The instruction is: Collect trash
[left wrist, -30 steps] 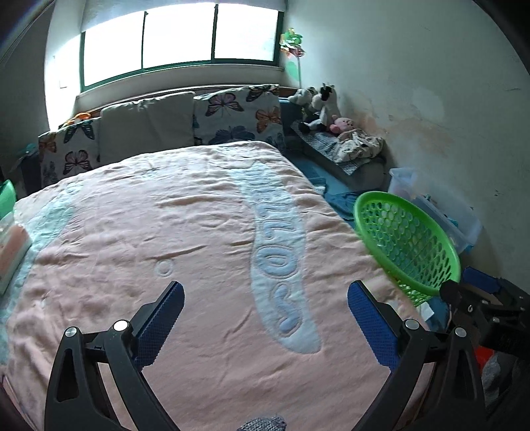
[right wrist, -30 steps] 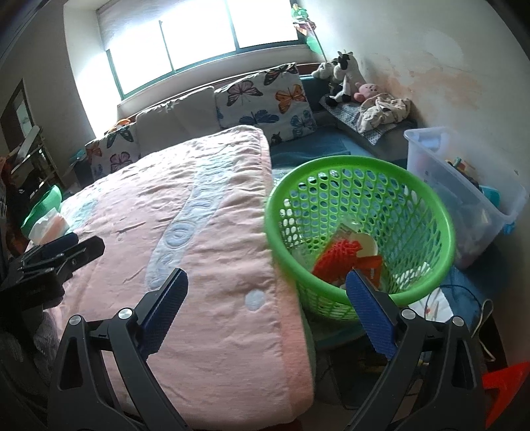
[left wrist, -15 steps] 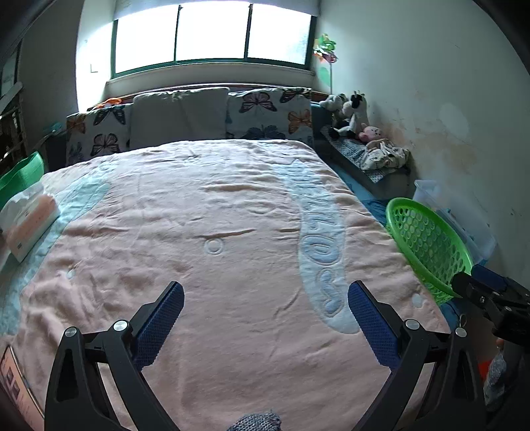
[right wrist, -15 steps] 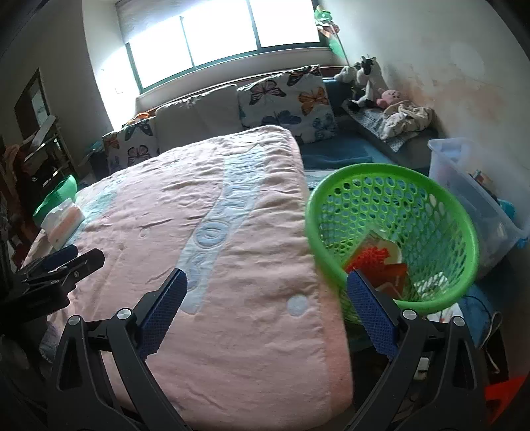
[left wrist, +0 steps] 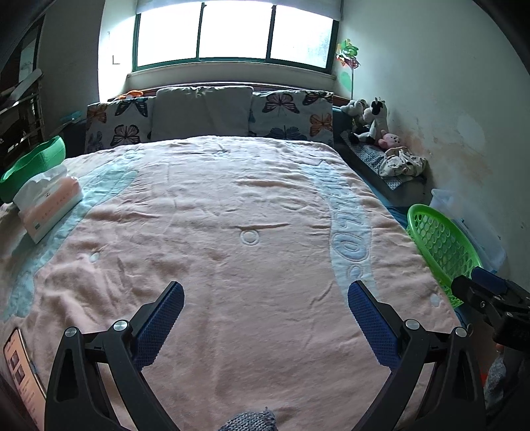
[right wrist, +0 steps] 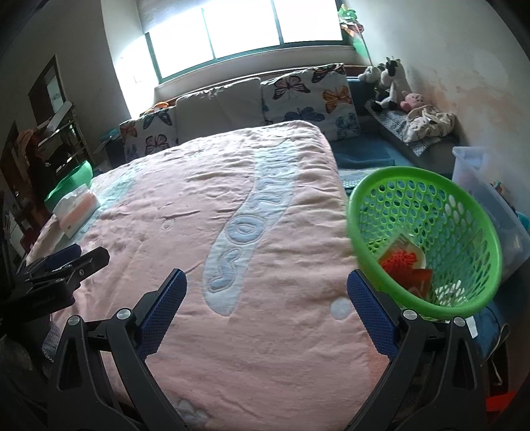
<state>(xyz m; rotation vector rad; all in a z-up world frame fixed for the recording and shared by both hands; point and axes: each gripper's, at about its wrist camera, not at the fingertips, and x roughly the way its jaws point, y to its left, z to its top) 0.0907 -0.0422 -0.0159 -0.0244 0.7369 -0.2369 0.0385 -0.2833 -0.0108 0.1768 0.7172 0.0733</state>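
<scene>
Hovering above the foot of the bed (left wrist: 258, 212), the left hand-held gripper (left wrist: 265, 318) has its blue-padded fingers (left wrist: 159, 321) spread wide with nothing between them. The right hand-held gripper (right wrist: 266, 310) is likewise wide apart and holds nothing; it hangs over the bed's right edge, its right finger in front of the basket (right wrist: 427, 238). That green basket sits just beside the bed on the right, tilted toward the camera, and the trash (right wrist: 405, 262) lies in its bottom: red and orange pieces with something pale behind them, too jumbled to tell apart. In the left view only the basket's rim and inner wall show past the blanket's edge, with the right hand-held gripper's tip in front of it. A pink blanket (right wrist: 232, 252) with a pale blue lettered band covers the bed. A tissue pack (left wrist: 49, 202) rests on the left side of the bed, next to a green bowl (left wrist: 33, 162). Pillows (left wrist: 205, 112) line the head of the bed under the window (left wrist: 235, 31), two with butterfly prints. Stuffed toys (right wrist: 387, 83) sit along the right wall, and a clear bin (right wrist: 487, 199) stands behind the basket.
</scene>
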